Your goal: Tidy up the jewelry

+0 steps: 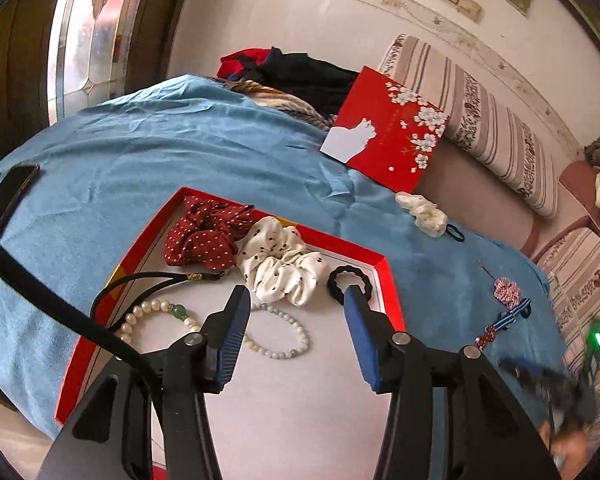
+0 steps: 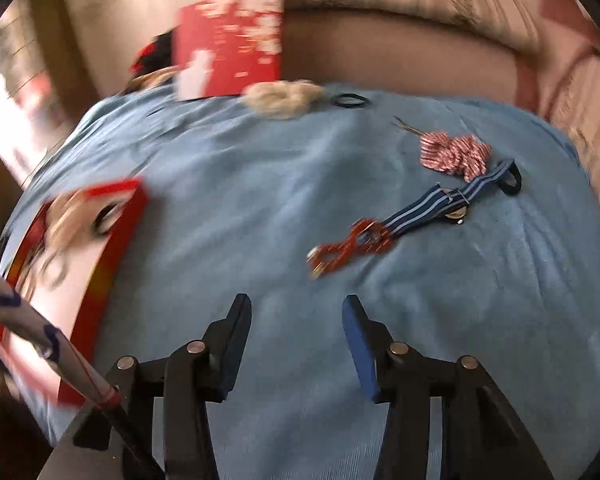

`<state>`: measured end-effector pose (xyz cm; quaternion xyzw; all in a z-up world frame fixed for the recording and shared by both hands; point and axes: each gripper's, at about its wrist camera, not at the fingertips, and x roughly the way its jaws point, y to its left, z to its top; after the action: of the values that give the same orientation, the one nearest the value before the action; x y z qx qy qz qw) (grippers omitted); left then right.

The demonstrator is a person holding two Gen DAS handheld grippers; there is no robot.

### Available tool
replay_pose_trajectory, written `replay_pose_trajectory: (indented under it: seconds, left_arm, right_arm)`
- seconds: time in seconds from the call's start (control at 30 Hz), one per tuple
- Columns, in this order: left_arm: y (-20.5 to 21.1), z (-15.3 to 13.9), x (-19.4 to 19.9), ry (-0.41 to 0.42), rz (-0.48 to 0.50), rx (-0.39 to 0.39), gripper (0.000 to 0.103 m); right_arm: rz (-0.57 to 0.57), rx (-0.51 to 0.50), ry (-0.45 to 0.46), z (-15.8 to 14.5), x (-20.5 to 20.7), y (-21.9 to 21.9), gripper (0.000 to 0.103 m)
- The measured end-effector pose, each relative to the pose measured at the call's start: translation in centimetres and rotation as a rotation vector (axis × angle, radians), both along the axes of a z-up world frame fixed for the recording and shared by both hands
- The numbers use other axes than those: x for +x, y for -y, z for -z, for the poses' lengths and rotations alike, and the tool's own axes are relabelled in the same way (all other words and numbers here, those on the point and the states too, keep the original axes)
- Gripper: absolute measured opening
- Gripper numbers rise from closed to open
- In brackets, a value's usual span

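Standing by the bed, I see the left hand-held gripper (image 1: 296, 300) hanging wide apart and empty over the red box tray (image 1: 392, 300), which already holds a red dotted scrunchie (image 1: 204, 236), a white spotted scrunchie (image 1: 280, 268), a black hair tie (image 1: 350, 282) close by its right finger tip, a pearl bracelet (image 1: 160, 316), a pale green bead bracelet (image 1: 284, 340) and a black cord necklace (image 1: 148, 284). The right hand-held gripper (image 2: 296, 304) is also wide apart and holds nothing; it hovers over bare blue blanket (image 2: 260, 184), and its view is smeared with motion. What matters for the next pick, as I judge it, is the red beaded clip (image 2: 348, 246) lying ahead and a little to the right of the right hand-held gripper, its long axis slanting up to the right and joined end to end with the blue striped band (image 2: 452, 200). Beyond that lie the red-and-white striped bow (image 2: 456, 156), a small dark hair tie (image 2: 350, 101) and a cream scrunchie (image 2: 284, 98) near the red lid (image 2: 232, 40). The right hand is clearly nearer these loose pieces; the tray sits off to its left, so anything picked up would have to travel that way.
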<state>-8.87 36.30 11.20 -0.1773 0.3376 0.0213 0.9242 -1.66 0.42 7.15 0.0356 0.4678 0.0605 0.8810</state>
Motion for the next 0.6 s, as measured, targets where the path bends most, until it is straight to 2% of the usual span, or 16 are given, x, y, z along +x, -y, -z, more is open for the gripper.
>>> replay_pose_trajectory:
  seconds: [0.17, 0.23, 0.27, 0.3, 0.4, 0.47, 0.53, 0.6]
  left_arm:
    - [0.0, 0.2, 0.3, -0.006, 0.011, 0.005, 0.048]
    - [-0.2, 0.4, 0.5, -0.017, 0.009, -0.002, 0.048]
    - [-0.3, 0.5, 0.7, -0.022, 0.008, -0.008, 0.048]
    - [-0.4, 0.6, 0.7, -0.024, 0.007, -0.013, 0.048]
    - [-0.4, 0.5, 0.8, -0.02, 0.009, -0.025, 0.048]
    - [-0.2, 0.4, 0.7, -0.015, 0.015, -0.025, 0.048]
    - [0.2, 0.3, 0.7, -0.011, 0.029, -0.019, 0.048]
    - [0.6, 0.2, 0.6, -0.009, 0.041, -0.008, 0.048]
  right_arm:
    - [0.151, 0.071, -0.073, 3.2, 4.9, 1.2, 0.05]
    - [0.218, 0.093, -0.081, 4.1, 5.8, 2.0, 0.015]
    - [0.233, 0.106, -0.079, 3.8, 5.6, 2.2, 0.009]
    - [0.233, 0.135, -0.085, 3.8, 5.5, 2.5, 0.008]
    - [0.181, 0.297, -0.128, 3.3, 3.7, 2.8, 0.008]
    - [0.096, 0.409, -0.154, 2.5, 1.6, 2.1, 0.008]
    - [-0.001, 0.473, -0.174, 2.1, -0.9, 1.2, 0.008]
    - [-0.07, 0.485, -0.199, 2.3, -3.2, 0.3, 0.009]
